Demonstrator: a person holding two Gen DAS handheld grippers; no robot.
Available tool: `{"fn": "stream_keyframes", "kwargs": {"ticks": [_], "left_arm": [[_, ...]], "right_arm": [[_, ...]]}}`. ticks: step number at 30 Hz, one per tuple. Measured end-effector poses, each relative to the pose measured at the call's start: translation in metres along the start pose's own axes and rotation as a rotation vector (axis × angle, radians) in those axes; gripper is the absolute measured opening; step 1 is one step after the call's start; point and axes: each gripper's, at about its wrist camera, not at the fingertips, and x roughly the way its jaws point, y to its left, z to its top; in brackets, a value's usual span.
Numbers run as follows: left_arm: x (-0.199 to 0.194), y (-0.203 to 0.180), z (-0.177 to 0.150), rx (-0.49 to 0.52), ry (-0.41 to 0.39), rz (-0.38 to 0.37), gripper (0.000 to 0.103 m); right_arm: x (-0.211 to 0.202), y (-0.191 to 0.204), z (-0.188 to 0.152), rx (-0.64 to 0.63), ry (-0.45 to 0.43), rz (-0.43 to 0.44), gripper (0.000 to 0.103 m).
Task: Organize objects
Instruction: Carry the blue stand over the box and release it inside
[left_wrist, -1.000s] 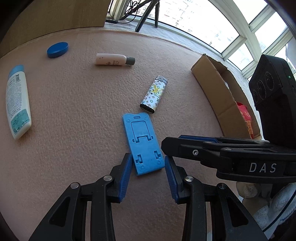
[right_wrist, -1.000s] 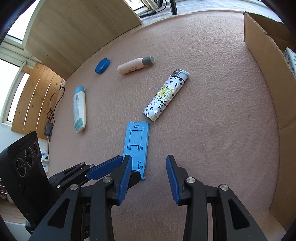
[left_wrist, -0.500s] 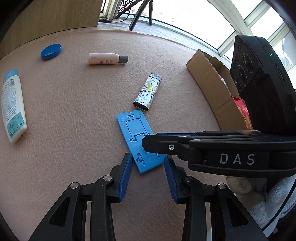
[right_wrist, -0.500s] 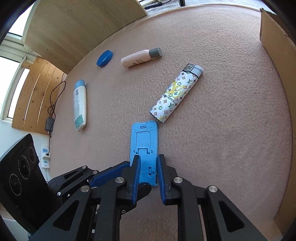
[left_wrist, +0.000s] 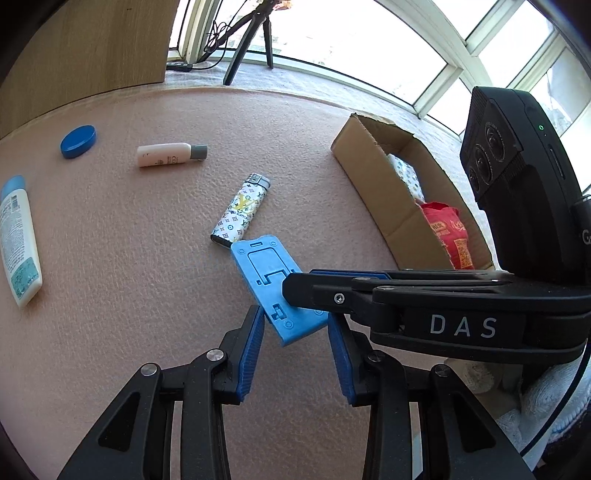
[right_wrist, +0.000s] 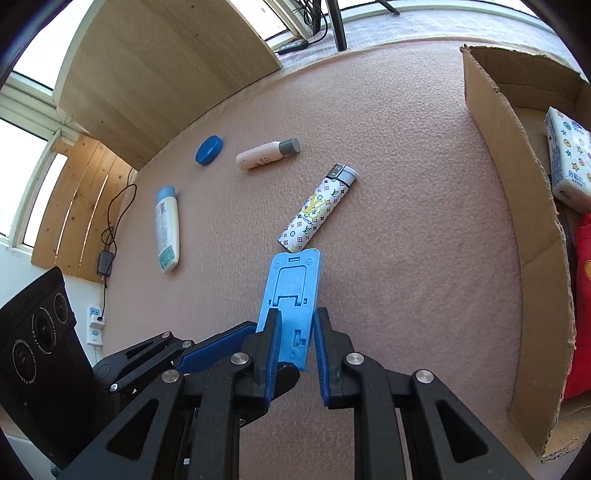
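A flat blue phone stand (right_wrist: 291, 284) is held at its near end by my right gripper (right_wrist: 295, 325), which is shut on it. The stand looks raised off the pink mat, and its far end overlaps the near end of a patterned lighter (right_wrist: 317, 208) in view. In the left wrist view the blue stand (left_wrist: 266, 273) hangs just ahead of my left gripper (left_wrist: 295, 321), which is open and holds nothing. The right gripper (left_wrist: 295, 286) reaches in from the right there. The lighter (left_wrist: 242, 210) lies flat on the mat.
A cardboard box (right_wrist: 517, 221) stands open at the right, holding a tissue pack (right_wrist: 567, 162) and a red packet (left_wrist: 447, 229). On the mat lie a small cream tube (right_wrist: 267, 155), a blue lid (right_wrist: 209, 149) and a white lotion bottle (right_wrist: 167, 229).
My right gripper moved left onto the blue stand, shut on it and raised it toward the lighter. The left gripper stayed open.
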Motion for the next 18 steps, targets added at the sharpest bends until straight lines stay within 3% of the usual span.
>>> {"fn": "stream_keyframes", "kwargs": {"ticks": [18], "left_arm": [[0.022, -0.135, 0.044, 0.182, -0.035, -0.142, 0.038]], "right_arm": [[-0.118, -0.075, -0.011, 0.108, -0.219, -0.084, 0.017]]}}
